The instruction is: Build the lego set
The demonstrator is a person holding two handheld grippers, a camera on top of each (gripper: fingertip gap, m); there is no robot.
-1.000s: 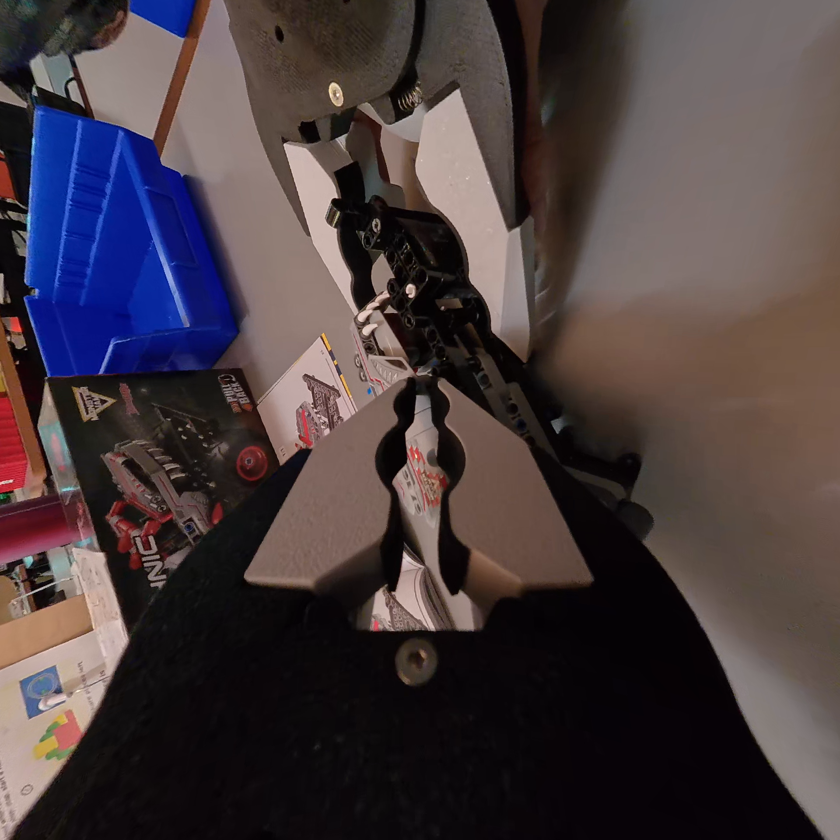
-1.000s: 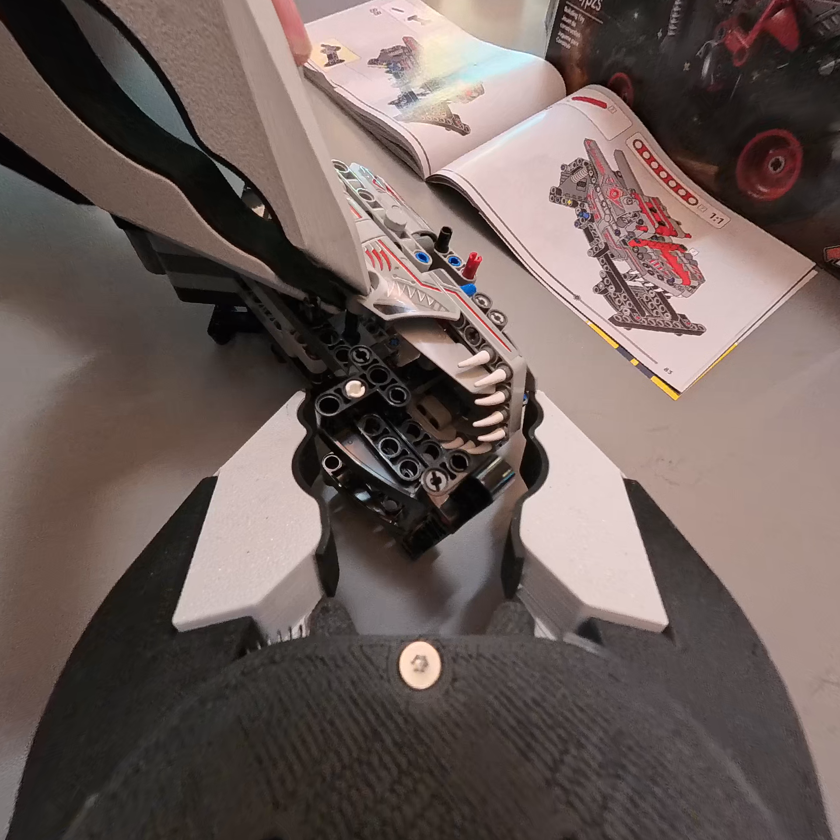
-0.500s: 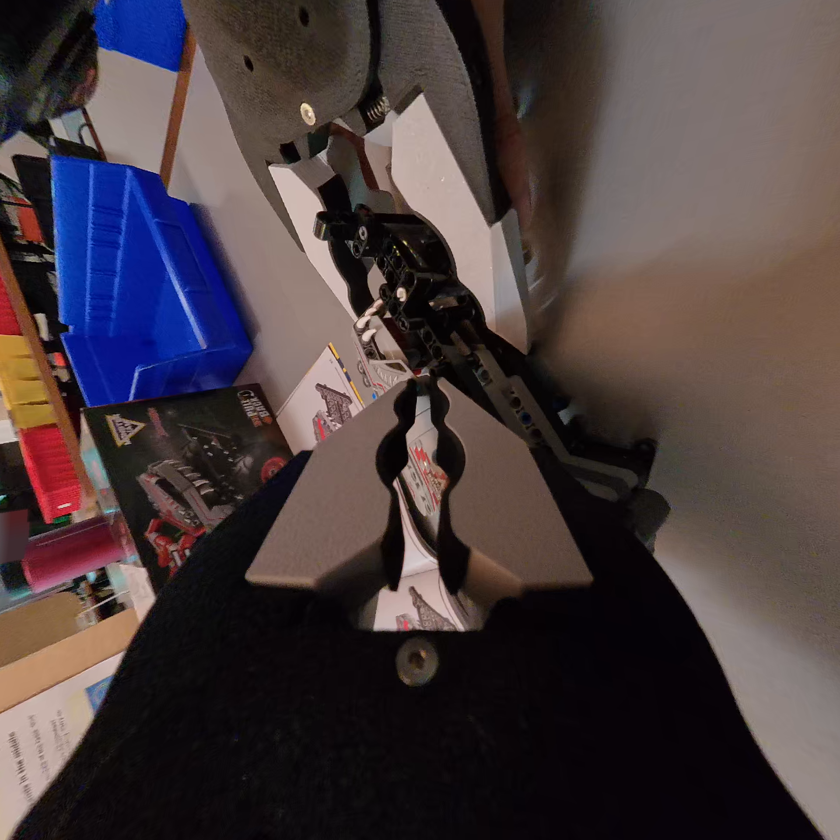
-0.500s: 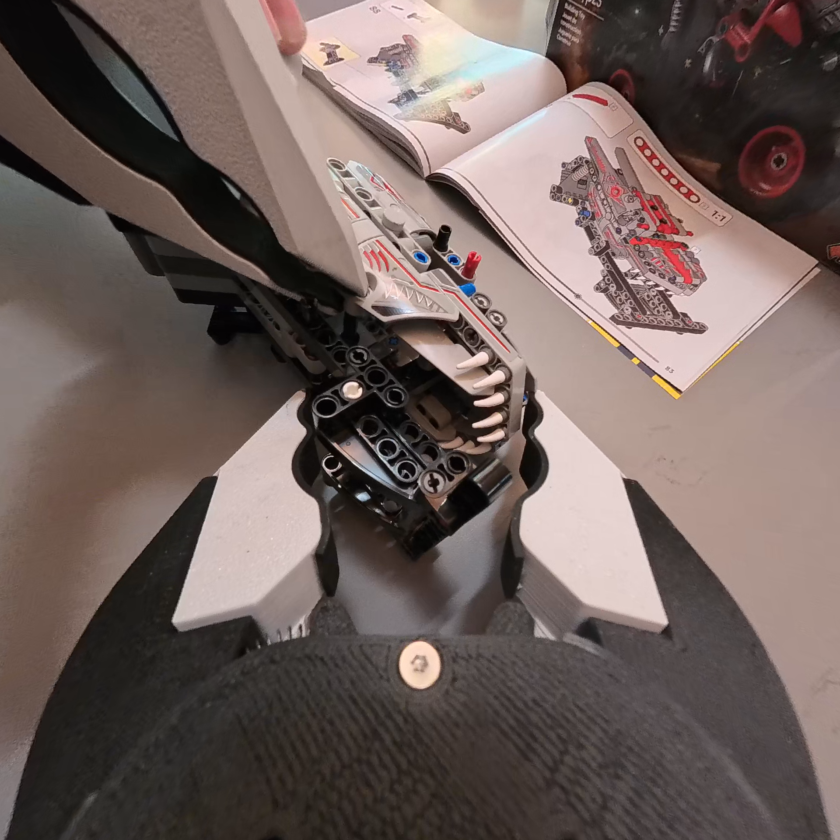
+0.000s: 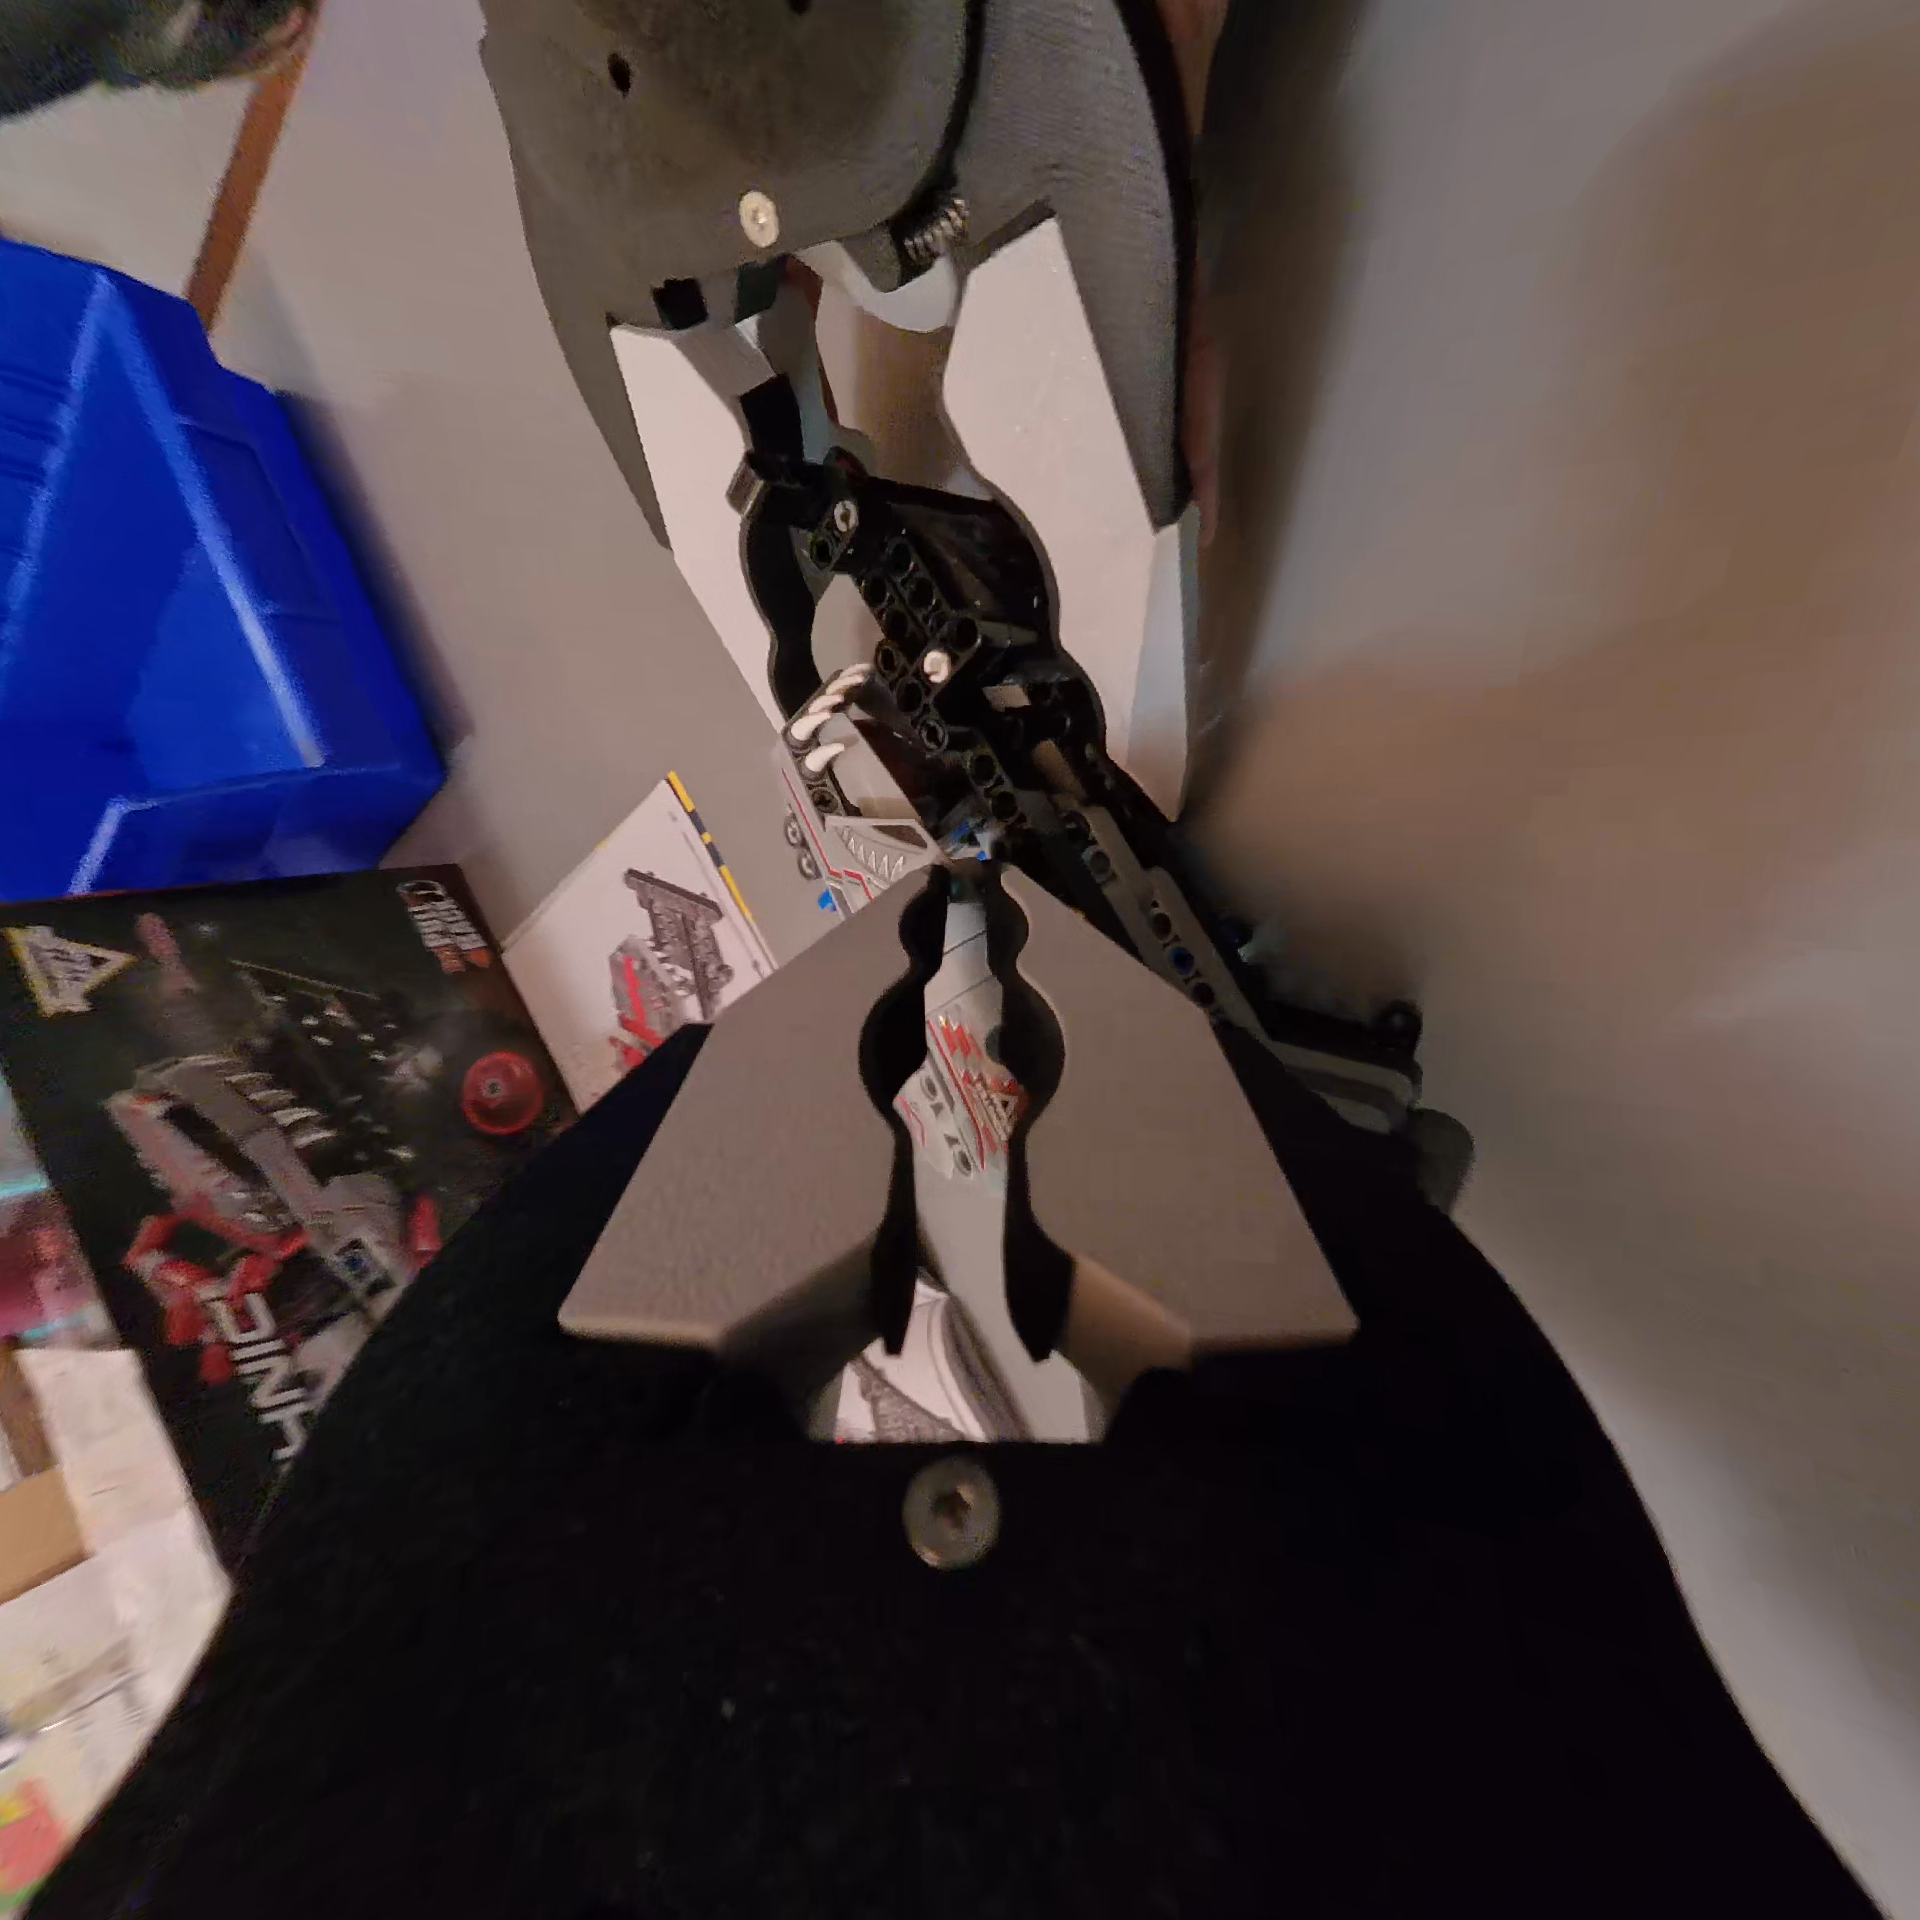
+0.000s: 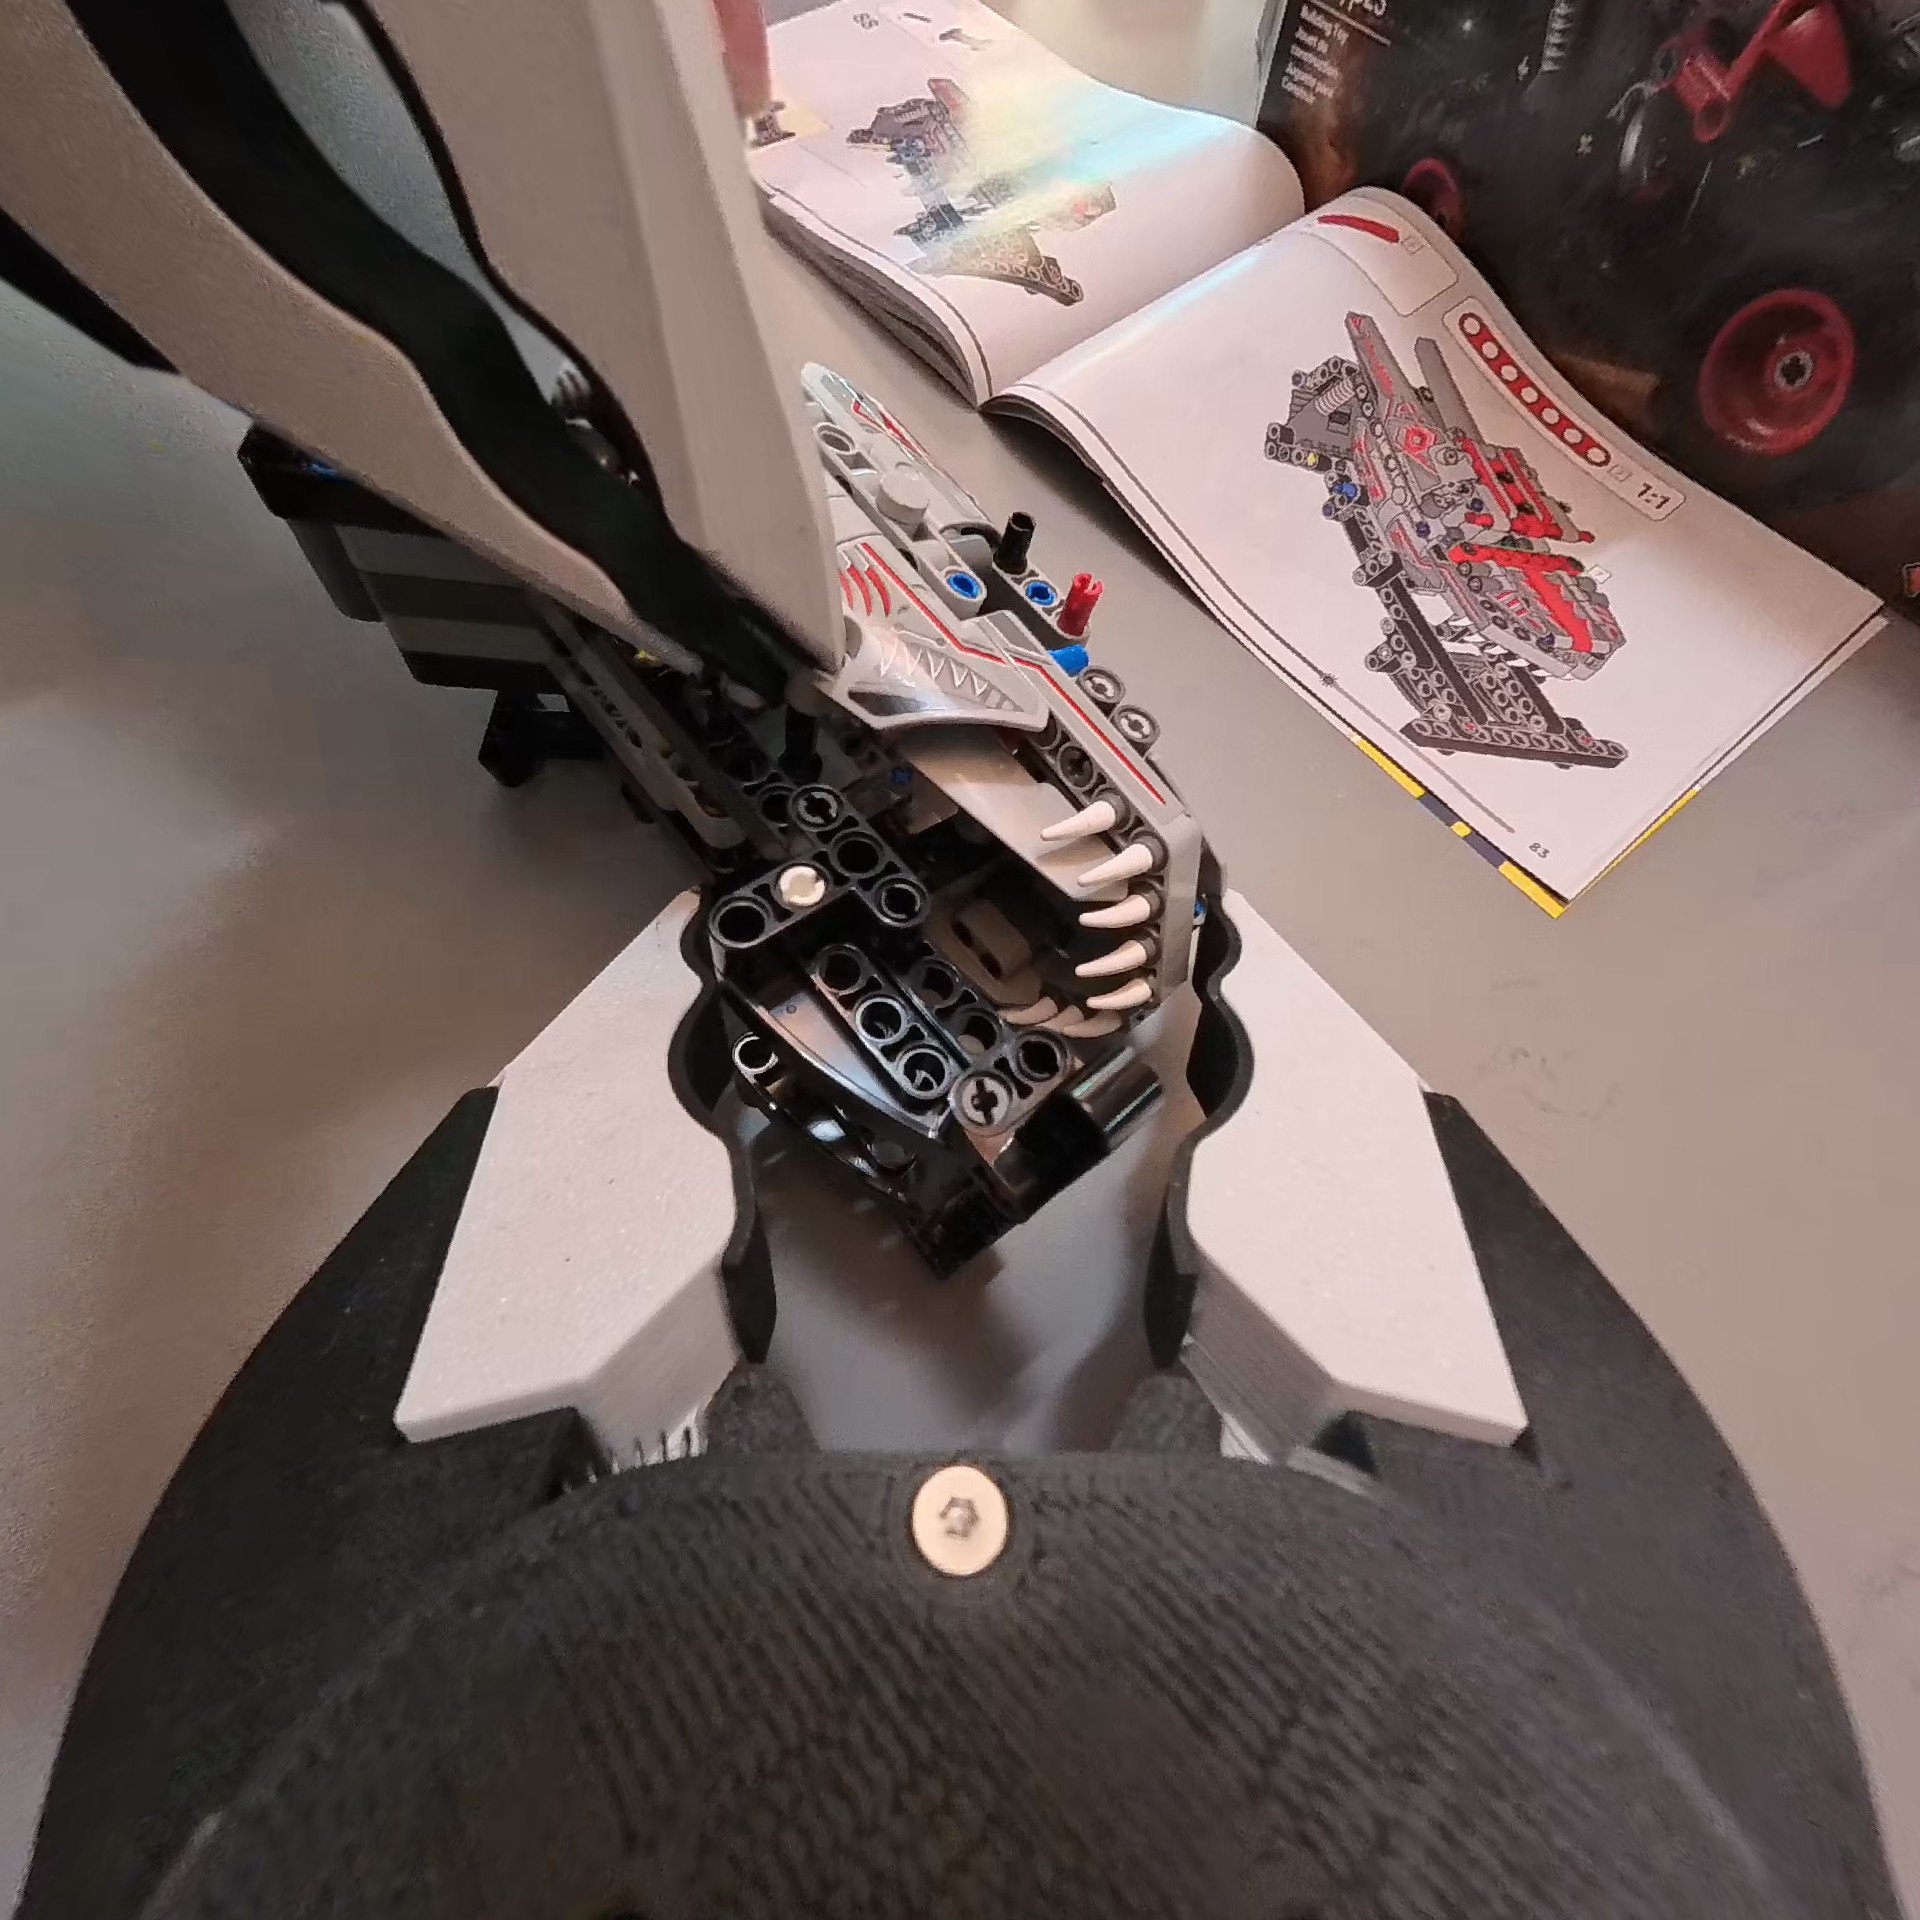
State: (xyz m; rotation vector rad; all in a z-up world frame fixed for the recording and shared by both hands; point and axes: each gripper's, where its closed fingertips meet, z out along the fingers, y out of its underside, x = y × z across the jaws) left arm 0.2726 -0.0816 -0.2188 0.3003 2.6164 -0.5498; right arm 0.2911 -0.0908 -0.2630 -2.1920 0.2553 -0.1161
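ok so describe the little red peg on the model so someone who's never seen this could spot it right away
Start at the open instruction booklet on the grey table; just to its left the half-built lego model sits between the tongs. On the model's grey upper panel, above the row of white teeth, two short pegs stand upright side by side. The red peg is the one nearer the booklet; its neighbour is black.

We have little room around the lego model (image 6: 935, 935): our right tool (image 6: 956, 966) closes on its black front end, our left tool (image 5: 961, 977) pinches its grey panel from behind. Right of our right tool, the open instruction booklet (image 6: 1351, 520) and the box (image 6: 1662, 208) block the desk (image 6: 260, 987), which lies bare to the left.
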